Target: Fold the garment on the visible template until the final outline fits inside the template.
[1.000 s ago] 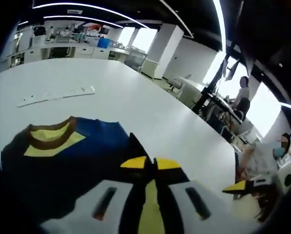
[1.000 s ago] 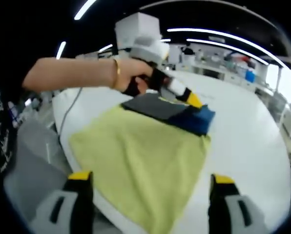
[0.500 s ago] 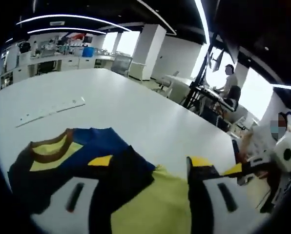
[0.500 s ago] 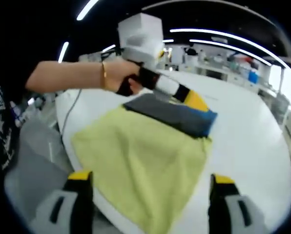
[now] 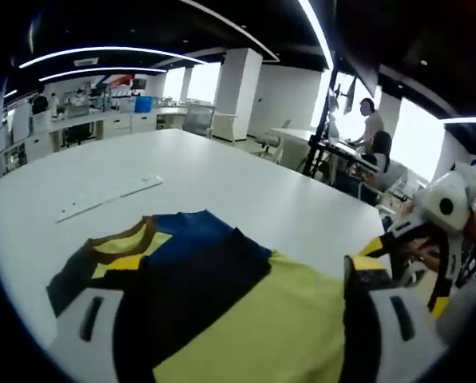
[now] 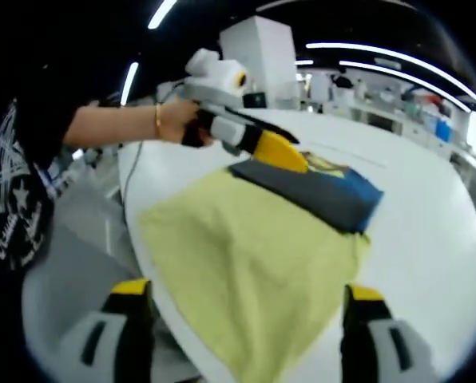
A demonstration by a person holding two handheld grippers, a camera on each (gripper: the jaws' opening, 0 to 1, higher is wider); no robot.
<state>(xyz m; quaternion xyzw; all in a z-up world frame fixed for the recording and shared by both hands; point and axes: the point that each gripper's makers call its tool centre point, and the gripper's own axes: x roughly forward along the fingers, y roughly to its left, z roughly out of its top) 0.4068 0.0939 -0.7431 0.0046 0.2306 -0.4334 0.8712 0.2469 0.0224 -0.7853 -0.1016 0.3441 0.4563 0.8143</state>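
The garment (image 5: 186,275) is a dark navy and blue shirt with a yellow and brown collar. It lies folded flat on the far end of a yellow-green template cloth (image 5: 278,335). My left gripper (image 5: 246,267) is open, its jaws wide apart on either side of the folded shirt and just above it. In the right gripper view, the garment (image 6: 322,191) rests on the cloth (image 6: 246,263), and the left gripper (image 6: 250,136), held by a hand, hovers at the shirt's far edge. My right gripper (image 6: 247,291) is open over the cloth's near end with nothing in it.
The white table (image 5: 222,171) stretches away beyond the shirt, with a long white strip (image 5: 106,195) lying on it. The right gripper (image 5: 434,231) shows at the table's right edge. A person's arm (image 6: 118,124) reaches in from the left. Desks and seated people stand further off.
My left gripper went from shut on the shirt's fold to open, let the cloth go and drew back. The shirt now lies flat. My right gripper stayed open and hardly moved.
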